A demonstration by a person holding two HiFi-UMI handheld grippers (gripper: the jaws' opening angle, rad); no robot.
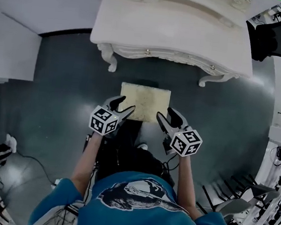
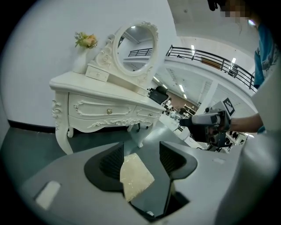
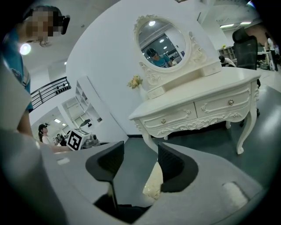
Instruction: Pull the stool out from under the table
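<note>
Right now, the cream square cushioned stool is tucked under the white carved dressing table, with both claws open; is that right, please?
Not quite: in the head view the cream square cushioned stool stands clear in front of the white carved dressing table, not under it. The left claw and right claw are indeed open.
</note>
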